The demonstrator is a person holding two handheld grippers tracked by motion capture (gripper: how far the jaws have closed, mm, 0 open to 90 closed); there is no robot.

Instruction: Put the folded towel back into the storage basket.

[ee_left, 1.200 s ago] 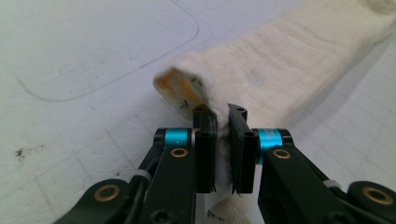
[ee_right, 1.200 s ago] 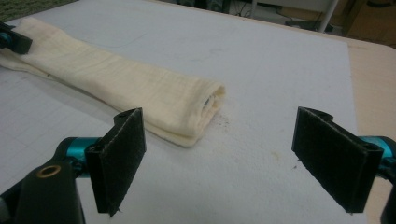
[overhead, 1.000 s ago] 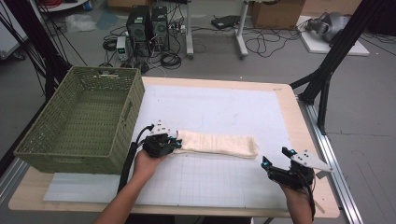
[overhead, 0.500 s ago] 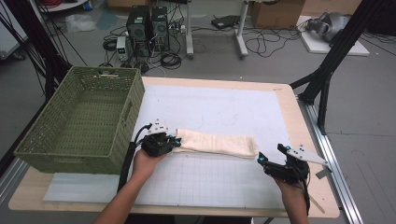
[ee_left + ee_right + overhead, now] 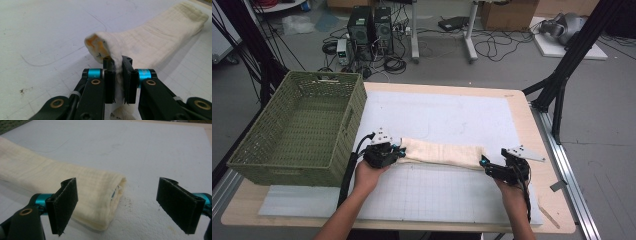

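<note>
My left gripper (image 5: pixel 398 151) pinches the left end of the cream, loosely woven folded cloth (image 5: pixel 439 154), a long soft strip lying across the white gridded worktop (image 5: pixel 442 112). My right gripper (image 5: pixel 484 162) stands wide at the cloth's rounded right end, just clear of it; a green wicker basket (image 5: pixel 292 167) sits far left.
</note>
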